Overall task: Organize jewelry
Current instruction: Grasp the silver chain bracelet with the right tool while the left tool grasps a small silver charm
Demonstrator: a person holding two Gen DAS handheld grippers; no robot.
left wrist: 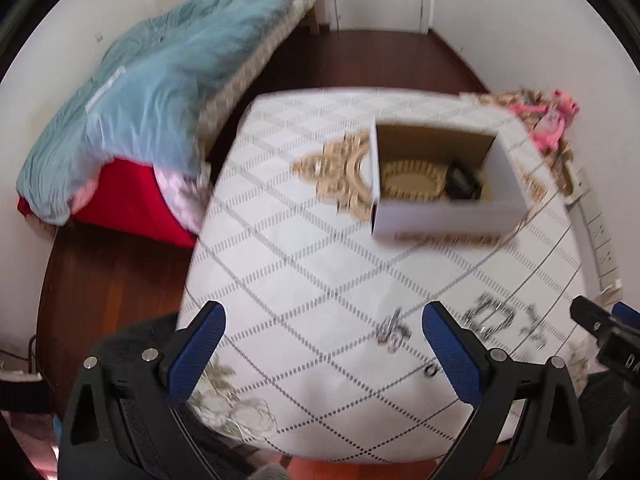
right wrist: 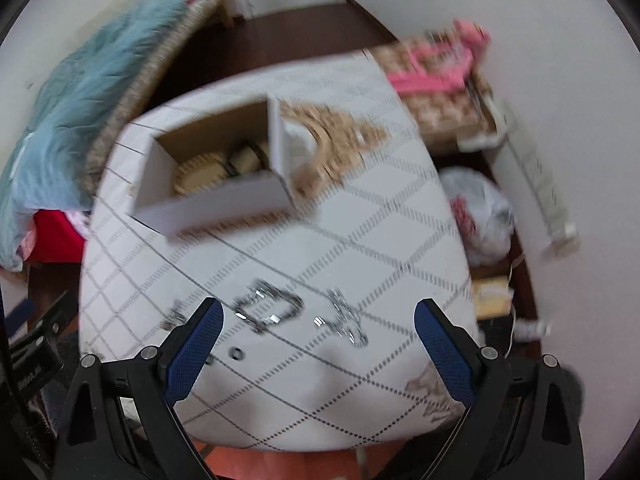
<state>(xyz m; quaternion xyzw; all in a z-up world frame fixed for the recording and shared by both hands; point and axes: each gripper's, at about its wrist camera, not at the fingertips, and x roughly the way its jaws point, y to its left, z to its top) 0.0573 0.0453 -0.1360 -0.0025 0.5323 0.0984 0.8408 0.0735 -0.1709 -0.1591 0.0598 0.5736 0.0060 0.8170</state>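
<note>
From the left wrist view, the left tongs (left wrist: 324, 354) are spread wide and hold nothing, above the near part of the desk (left wrist: 288, 264). Between their fingers, near the right one, lies a small silver piece (left wrist: 392, 330). Just past the right finger lies a silver chain bracelet (left wrist: 490, 316), and further right another small silver piece (left wrist: 536, 326). A tiny dark ring (left wrist: 432, 370) rests close to the right finger. Far ahead stands the open white box (left wrist: 444, 182), with something dark and a round tan thing inside. The right tongs (left wrist: 608, 330) enter at the right edge.

From the right wrist view, the right tongs (right wrist: 318, 354) are also spread and empty. The chain bracelet (right wrist: 268, 306) lies between their fingers, nearer the left one, and a silver piece (right wrist: 346, 318) lies right of it. The tiny ring (right wrist: 237, 353) is just beside the left finger. The box (right wrist: 212, 168) is ahead and to the left.

I judge that the risk is in the small size and loose shape of the jewelry: a pinch on one link may let the chain slide out, or may catch the patterned cloth together with it. The ring may be pushed off the near edge. Both pictures are blurred, so aiming is not certain.

No writing can be read; the marks on the box front are too blurred.
</note>
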